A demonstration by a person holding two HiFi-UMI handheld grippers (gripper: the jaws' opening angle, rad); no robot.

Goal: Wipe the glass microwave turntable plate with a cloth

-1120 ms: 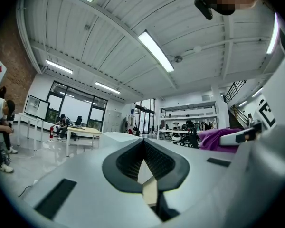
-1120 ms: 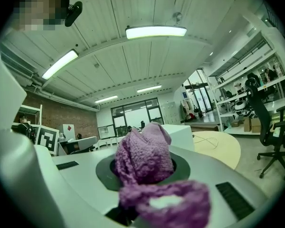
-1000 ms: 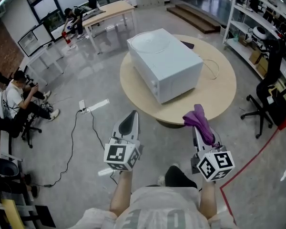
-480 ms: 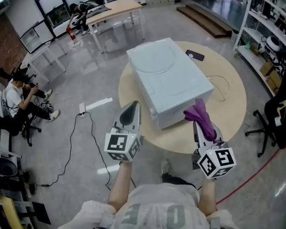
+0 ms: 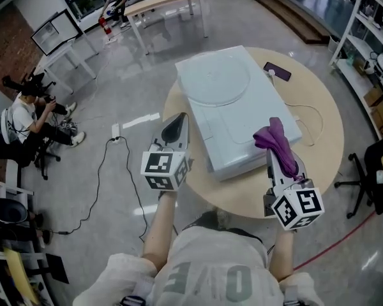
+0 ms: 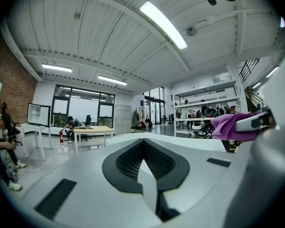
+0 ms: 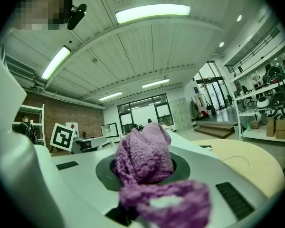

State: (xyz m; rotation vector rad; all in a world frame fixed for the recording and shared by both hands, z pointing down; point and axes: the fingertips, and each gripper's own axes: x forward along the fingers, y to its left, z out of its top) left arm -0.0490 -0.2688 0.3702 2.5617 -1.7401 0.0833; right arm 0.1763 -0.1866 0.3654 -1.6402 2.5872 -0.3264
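A grey-floored workshop with desks and shelving surrounds a round beige table (image 5: 319, 139), on which a white microwave (image 5: 242, 126) sits. The glass turntable plate (image 5: 218, 80) lies flat on the microwave's upward-facing side, toward its far end. A dark phone (image 5: 277, 71) and a thin white cable (image 5: 309, 116) rest on the table beside the microwave. The left gripper (image 5: 174, 127) hovers off the table's near-left edge, its jaws pressed together with nothing between them. The right gripper (image 5: 279, 161) is held over the microwave's near-right corner, clamped on a bunched purple cloth (image 5: 276, 140) that is well apart from the plate. A person (image 5: 25, 116) sits far left.
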